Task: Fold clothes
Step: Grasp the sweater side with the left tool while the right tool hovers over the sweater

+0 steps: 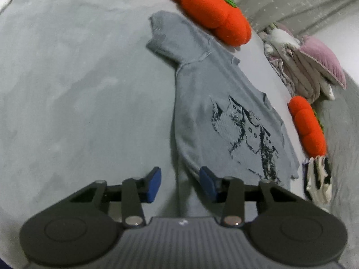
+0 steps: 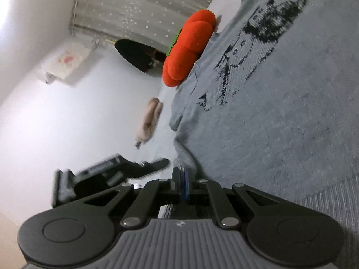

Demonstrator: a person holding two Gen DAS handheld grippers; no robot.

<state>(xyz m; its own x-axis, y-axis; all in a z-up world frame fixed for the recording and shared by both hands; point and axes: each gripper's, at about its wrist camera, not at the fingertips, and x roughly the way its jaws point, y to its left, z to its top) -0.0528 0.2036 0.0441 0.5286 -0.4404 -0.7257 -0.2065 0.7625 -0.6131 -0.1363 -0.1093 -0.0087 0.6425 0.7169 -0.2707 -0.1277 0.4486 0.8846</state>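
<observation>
Grey T-shirt [image 1: 202, 94]: short-sleeved, dark printed graphic on the front, spread over a grey bed surface [image 1: 74, 89]; one sleeve [image 1: 161, 33] laid out flat toward the far end; in the right wrist view the same garment [image 2: 258, 112] fills the right half of a strongly tilted picture.

Left gripper [image 1: 180, 181]: blue-padded, partly open, hovering over the shirt's near edge; right pad above the cloth, left pad above bare bed; fabric between the pads, not visibly pinched.

Right gripper [image 2: 180, 180]: closed, pads together, clamped on a bunched corner of the T-shirt fabric rising just ahead of the pads.

Orange pumpkin-shaped cushion [image 1: 208, 9]: green top, lying at the far edge of the shirt, just beside the collar; seen also in the right wrist view [image 2: 188, 47].

Second orange cushion [image 1: 308, 127]: same kind, at the right margin, near the shirt's side.

Pile of pale pink and cream clothes [image 1: 303, 67]: between the two cushions, apart from the shirt.

Black-and-cream striped item [image 1: 318, 179]: below the second cushion, crumpled.

Beige fluffy item [image 2: 150, 118]: on the pale surface beyond the bed; identity unclear.
</observation>
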